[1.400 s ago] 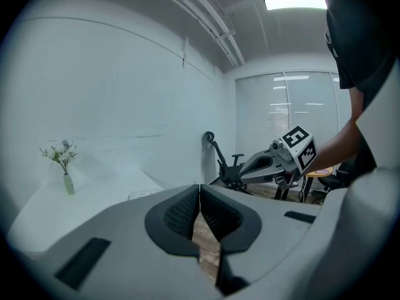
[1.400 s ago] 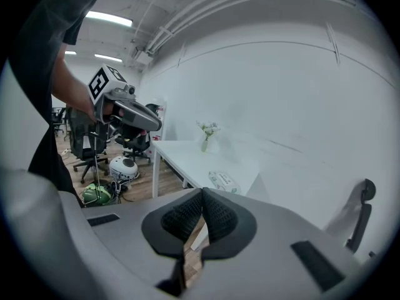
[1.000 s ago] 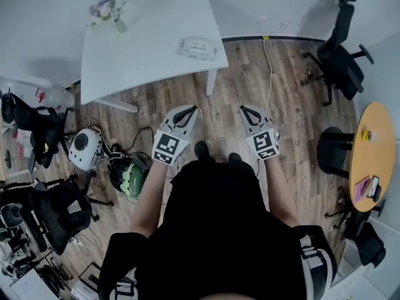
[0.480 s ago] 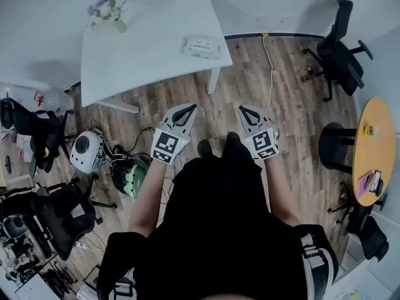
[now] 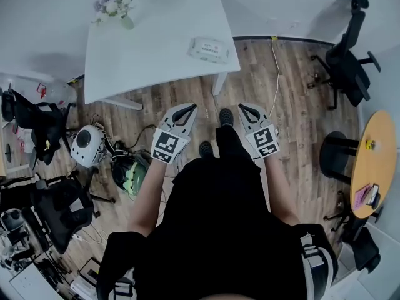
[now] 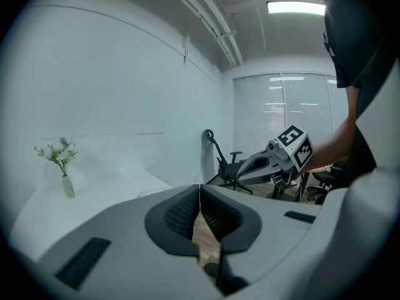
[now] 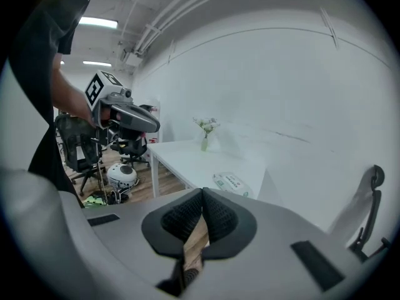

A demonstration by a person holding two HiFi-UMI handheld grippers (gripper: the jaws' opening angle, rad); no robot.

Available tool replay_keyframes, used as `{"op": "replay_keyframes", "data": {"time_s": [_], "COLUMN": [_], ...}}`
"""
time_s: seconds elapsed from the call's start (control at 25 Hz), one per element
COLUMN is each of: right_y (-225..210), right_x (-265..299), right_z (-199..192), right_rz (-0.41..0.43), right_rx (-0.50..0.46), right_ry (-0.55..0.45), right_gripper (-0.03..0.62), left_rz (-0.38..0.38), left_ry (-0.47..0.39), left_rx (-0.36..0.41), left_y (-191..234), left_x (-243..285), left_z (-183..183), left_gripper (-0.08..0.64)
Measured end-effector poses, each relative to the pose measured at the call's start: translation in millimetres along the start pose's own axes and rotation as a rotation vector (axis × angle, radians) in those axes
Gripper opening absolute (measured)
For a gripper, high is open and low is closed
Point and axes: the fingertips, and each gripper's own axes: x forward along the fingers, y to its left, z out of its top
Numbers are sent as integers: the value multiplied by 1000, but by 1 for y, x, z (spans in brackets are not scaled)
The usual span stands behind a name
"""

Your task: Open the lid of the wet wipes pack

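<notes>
Head view shows the large white rectangular counter (image 5: 156,42) standing well ahead of the left hand-held gripper (image 5: 191,109) and the right hand-held gripper (image 5: 244,108), which are held out side by side over the wooden floor (image 5: 294,105), each with its jaws pressed together on nothing. The flat white plastic wet wipes pack (image 5: 208,49) lies near the counter's right edge, well apart from both, with its lid seemingly not yet lifted. The likely trouble from here is that closed jaws reaching the light pack shove it toward that edge, or pinch the soft wrapper instead of the small lid tab.
</notes>
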Motion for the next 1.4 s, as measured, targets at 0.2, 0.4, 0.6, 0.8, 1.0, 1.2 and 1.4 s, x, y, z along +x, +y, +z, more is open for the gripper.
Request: {"op": "replay_keyframes", "data": {"time_s": [0.2,0.4,0.6,0.8,1.0,1.2,1.4], "right_y": [-24,-68,-117,-149,-166,-179,-179], "right_x": [26,55,87,122,151,167,179], "right_z": [0,-1,6,14,23,35,32], "right_rz": [43,80,136,221,310,436,488], "right_rx": [14,15,-8,-29,-26,193,177], "right_ry": [12,15,12,8,-7,-100,-95], "right_gripper": [15,15,15,15,15,15,16], "left_rz": [18,46,83,126,193,255,307], "left_ry": [18,34,45,58,76,86,83], "left_rx": [-18,-46,-74,-112,-162,-189,-208], "left_y": [21,45,68,87,106,118,121], "left_x": [28,72,120,155,172,184,186], "left_z": [3,11,21,26,24,23,20], "left_gripper": [25,25,25,25,25,25,25]}}
